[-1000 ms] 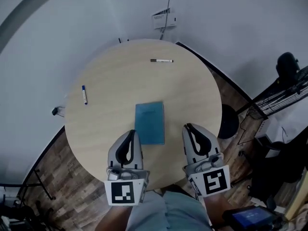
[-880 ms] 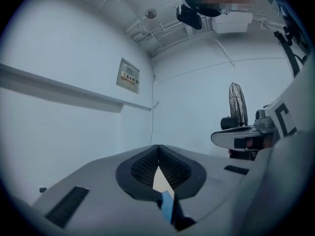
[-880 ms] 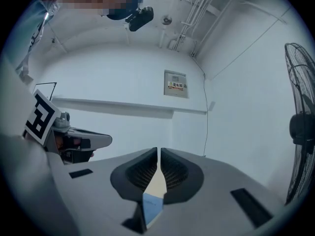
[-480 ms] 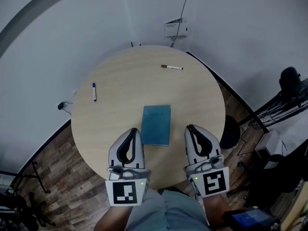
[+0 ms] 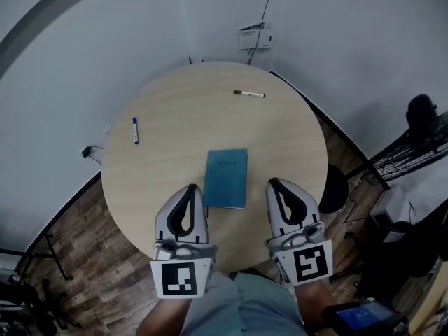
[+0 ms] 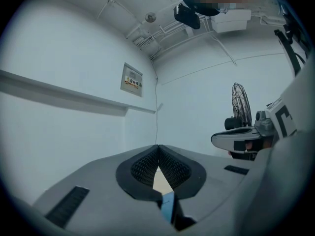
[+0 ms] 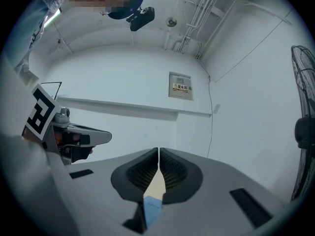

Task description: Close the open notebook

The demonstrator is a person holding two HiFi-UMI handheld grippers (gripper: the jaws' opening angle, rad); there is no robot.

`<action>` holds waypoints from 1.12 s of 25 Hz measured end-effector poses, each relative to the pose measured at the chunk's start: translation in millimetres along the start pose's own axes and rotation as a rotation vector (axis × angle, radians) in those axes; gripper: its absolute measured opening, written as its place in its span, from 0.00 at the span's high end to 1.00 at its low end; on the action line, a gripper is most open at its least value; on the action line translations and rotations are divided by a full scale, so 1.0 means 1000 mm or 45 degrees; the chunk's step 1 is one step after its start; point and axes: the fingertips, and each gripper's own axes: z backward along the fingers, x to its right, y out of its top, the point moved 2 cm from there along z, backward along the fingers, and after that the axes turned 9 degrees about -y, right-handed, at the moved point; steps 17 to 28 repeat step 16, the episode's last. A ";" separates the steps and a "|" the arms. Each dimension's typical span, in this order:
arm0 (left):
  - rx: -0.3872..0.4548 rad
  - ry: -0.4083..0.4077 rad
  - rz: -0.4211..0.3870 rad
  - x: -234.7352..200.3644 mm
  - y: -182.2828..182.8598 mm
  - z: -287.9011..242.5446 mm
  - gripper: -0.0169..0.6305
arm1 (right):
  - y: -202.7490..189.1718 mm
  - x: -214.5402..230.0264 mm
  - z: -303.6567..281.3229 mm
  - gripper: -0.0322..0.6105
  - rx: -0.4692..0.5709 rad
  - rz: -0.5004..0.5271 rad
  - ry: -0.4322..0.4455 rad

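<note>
Notebook check: the teal rectangular notebook [image 5: 226,178] is lying shut by the near edge of the round pale wooden table [image 5: 175,117]. I am hovering the left gripper [image 5: 190,187] and right gripper [image 5: 273,182] either side, jaws clenched empty, since closing looks done.

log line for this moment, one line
teal notebook: closed, flat on round wooden table | left gripper: jaws shut, empty | right gripper: jaws shut, empty

One notebook [image 5: 226,178]. Two pens: a blue-capped pen [image 5: 134,130] and a dark pen [image 5: 249,94]. One round surface [image 5: 175,117]. Two tools: the left hand-held gripper [image 5: 192,187] and the right hand-held gripper [image 5: 273,183]. One fan [image 6: 241,102], one wall sign [image 6: 132,80], one stool [image 5: 334,177].
</note>
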 end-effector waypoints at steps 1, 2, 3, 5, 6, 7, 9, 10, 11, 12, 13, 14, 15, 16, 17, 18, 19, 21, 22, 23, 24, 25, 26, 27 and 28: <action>-0.003 -0.001 0.002 0.000 0.000 0.000 0.95 | 0.001 0.000 -0.001 0.88 0.007 -0.008 -0.004; -0.005 -0.002 0.003 0.000 -0.001 -0.001 0.95 | 0.002 0.000 -0.001 0.88 0.013 -0.015 -0.007; -0.006 -0.003 0.003 0.000 -0.001 -0.001 0.95 | 0.001 -0.001 -0.002 0.88 0.014 -0.017 -0.009; -0.009 -0.006 -0.001 -0.001 -0.002 -0.001 0.95 | 0.000 -0.002 -0.001 0.88 0.007 -0.010 -0.006; -0.010 -0.008 -0.001 -0.002 -0.003 -0.001 0.95 | -0.001 -0.002 -0.001 0.88 0.005 -0.007 -0.005; -0.012 -0.008 -0.001 -0.002 -0.003 -0.001 0.95 | -0.001 -0.002 -0.001 0.88 0.005 -0.008 -0.005; -0.014 -0.010 0.000 -0.002 -0.003 -0.002 0.95 | -0.004 -0.002 -0.001 0.88 -0.006 0.000 0.003; -0.015 -0.011 0.000 -0.002 -0.004 -0.002 0.95 | -0.005 -0.002 -0.001 0.88 -0.012 0.002 0.006; -0.016 -0.013 -0.001 -0.001 -0.004 -0.003 0.95 | -0.005 -0.002 -0.001 0.88 -0.016 0.004 0.007; -0.017 -0.014 -0.003 -0.001 -0.004 -0.004 0.95 | -0.006 -0.002 -0.001 0.88 -0.018 0.004 0.007; -0.017 -0.015 -0.004 -0.001 -0.004 -0.004 0.95 | -0.006 -0.002 -0.002 0.88 -0.019 0.005 0.007; -0.017 -0.015 -0.004 -0.001 -0.004 -0.004 0.95 | -0.006 -0.002 -0.002 0.88 -0.019 0.005 0.007; -0.017 -0.015 -0.005 -0.001 -0.004 -0.005 0.95 | -0.006 -0.002 -0.002 0.88 -0.018 0.006 0.007; -0.018 -0.015 -0.005 -0.001 -0.004 -0.005 0.95 | -0.006 -0.002 -0.002 0.88 -0.019 0.006 0.007; -0.018 -0.015 -0.005 -0.001 -0.004 -0.005 0.95 | -0.006 -0.002 -0.002 0.88 -0.019 0.006 0.007; -0.018 -0.015 -0.005 -0.001 -0.004 -0.005 0.95 | -0.006 -0.002 -0.002 0.88 -0.019 0.006 0.007; -0.018 -0.015 -0.005 -0.001 -0.004 -0.005 0.95 | -0.006 -0.002 -0.002 0.88 -0.019 0.006 0.007; -0.018 -0.015 -0.005 -0.001 -0.004 -0.005 0.95 | -0.006 -0.002 -0.002 0.88 -0.019 0.006 0.007; -0.018 -0.015 -0.005 -0.001 -0.004 -0.005 0.95 | -0.006 -0.002 -0.002 0.88 -0.019 0.006 0.007; -0.018 -0.015 -0.005 -0.001 -0.004 -0.005 0.95 | -0.006 -0.002 -0.002 0.88 -0.019 0.006 0.007; -0.018 -0.015 -0.005 -0.001 -0.004 -0.005 0.95 | -0.006 -0.002 -0.002 0.88 -0.019 0.006 0.007; -0.018 -0.015 -0.005 -0.001 -0.004 -0.005 0.95 | -0.006 -0.002 -0.002 0.88 -0.019 0.006 0.007; -0.018 -0.015 -0.005 -0.001 -0.004 -0.005 0.95 | -0.006 -0.002 -0.002 0.88 -0.019 0.006 0.007; -0.018 -0.015 -0.005 -0.001 -0.004 -0.005 0.95 | -0.006 -0.002 -0.002 0.88 -0.019 0.006 0.007; -0.018 -0.015 -0.005 -0.001 -0.004 -0.005 0.95 | -0.006 -0.002 -0.002 0.88 -0.019 0.006 0.007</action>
